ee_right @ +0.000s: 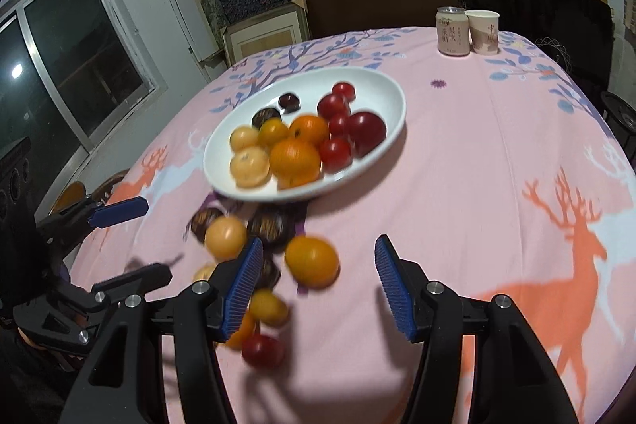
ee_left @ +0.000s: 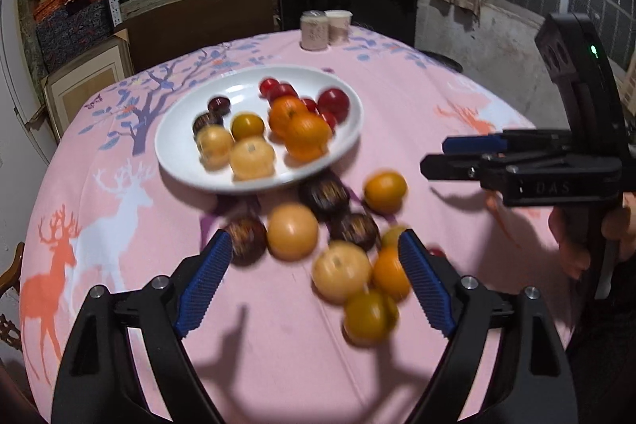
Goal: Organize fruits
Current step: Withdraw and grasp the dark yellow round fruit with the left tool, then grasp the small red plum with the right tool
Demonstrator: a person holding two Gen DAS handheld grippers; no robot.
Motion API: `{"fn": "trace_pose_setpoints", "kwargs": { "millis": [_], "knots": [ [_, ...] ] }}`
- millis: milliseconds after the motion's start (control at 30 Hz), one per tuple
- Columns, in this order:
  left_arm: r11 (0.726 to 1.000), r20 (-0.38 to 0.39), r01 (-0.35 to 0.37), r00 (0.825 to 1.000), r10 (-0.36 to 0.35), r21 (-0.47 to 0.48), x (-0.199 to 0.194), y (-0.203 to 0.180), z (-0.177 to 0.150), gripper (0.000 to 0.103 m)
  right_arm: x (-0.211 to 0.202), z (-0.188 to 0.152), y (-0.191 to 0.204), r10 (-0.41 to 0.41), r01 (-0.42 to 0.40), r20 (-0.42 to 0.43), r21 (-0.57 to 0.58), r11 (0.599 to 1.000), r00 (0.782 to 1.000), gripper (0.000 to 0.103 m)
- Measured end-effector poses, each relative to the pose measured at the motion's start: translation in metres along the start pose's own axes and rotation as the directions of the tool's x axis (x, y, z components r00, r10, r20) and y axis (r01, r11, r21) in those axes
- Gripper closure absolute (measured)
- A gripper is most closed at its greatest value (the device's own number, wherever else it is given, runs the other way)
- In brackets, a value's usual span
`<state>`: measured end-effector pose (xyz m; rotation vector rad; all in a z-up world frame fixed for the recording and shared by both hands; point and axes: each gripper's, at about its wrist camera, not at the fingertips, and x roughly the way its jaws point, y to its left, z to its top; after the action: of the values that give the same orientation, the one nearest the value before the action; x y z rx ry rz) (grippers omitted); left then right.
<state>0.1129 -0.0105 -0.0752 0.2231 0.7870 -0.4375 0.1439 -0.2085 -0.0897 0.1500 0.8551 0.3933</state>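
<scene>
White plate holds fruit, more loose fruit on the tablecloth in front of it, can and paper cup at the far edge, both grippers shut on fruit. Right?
Not quite. The white plate, loose fruit, can and paper cup are as stated, but the left gripper and right gripper are open and empty, as each wrist view shows.

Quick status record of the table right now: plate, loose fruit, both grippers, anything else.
plate: white plate holding orange, yellow, red and dark fruits
loose fruit: a cluster on the tablecloth in front of the plate, blurred
left gripper: open, nothing held
right gripper: open, nothing held
far edge: can beside paper cup
</scene>
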Motion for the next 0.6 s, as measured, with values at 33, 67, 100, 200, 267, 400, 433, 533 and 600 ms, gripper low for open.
{"fn": "trace_pose_setpoints", "kwargs": {
  "millis": [33,67,100,200,267,400,433,533,600],
  "knots": [
    [1.0,-0.009,0.001,1.0,-0.001,0.008,-0.001,-0.005,-0.008,0.02,-0.001,-0.007,0.0,0.0,0.0,-0.002,0.002,1.0,1.0,0.044],
    [1.0,-0.022,0.002,1.0,-0.002,0.014,-0.002,-0.01,-0.017,0.02,-0.002,-0.014,0.0,0.004,-0.004,-0.003,0.006,1.0,1.0,0.044],
    [1.0,-0.034,0.001,0.999,0.0,0.016,-0.001,-0.013,-0.025,0.02,-0.001,-0.021,-0.002,0.005,-0.005,-0.005,0.01,1.0,1.0,0.044],
    [1.0,-0.065,-0.007,0.998,0.007,0.01,0.006,-0.021,-0.039,0.02,0.002,-0.035,-0.007,-0.008,0.009,-0.012,0.03,1.0,1.0,0.044],
    [1.0,-0.083,-0.019,0.996,0.019,0.005,0.015,-0.024,-0.041,0.035,0.005,-0.039,-0.011,-0.016,0.017,-0.02,0.048,0.999,1.0,0.044],
    [1.0,-0.106,0.01,0.994,-0.011,-0.011,0.029,-0.026,-0.041,0.066,-0.001,-0.04,-0.005,-0.019,0.019,-0.006,0.021,1.0,1.0,0.044],
    [1.0,-0.096,0.007,0.995,-0.008,-0.005,0.029,-0.027,-0.042,0.066,-0.001,-0.041,-0.001,-0.016,0.016,-0.009,0.002,1.0,1.0,0.044],
    [0.999,-0.065,0.038,0.997,-0.04,-0.035,0.025,-0.021,-0.042,0.066,0.003,-0.046,0.015,0.007,-0.011,-0.046,-0.079,0.997,0.999,0.044],
    [0.996,-0.022,0.056,0.998,-0.058,-0.074,0.017,-0.014,-0.043,0.066,0.007,-0.05,0.028,0.019,-0.029,-0.071,-0.138,0.99,0.997,0.044]
  ]
}}
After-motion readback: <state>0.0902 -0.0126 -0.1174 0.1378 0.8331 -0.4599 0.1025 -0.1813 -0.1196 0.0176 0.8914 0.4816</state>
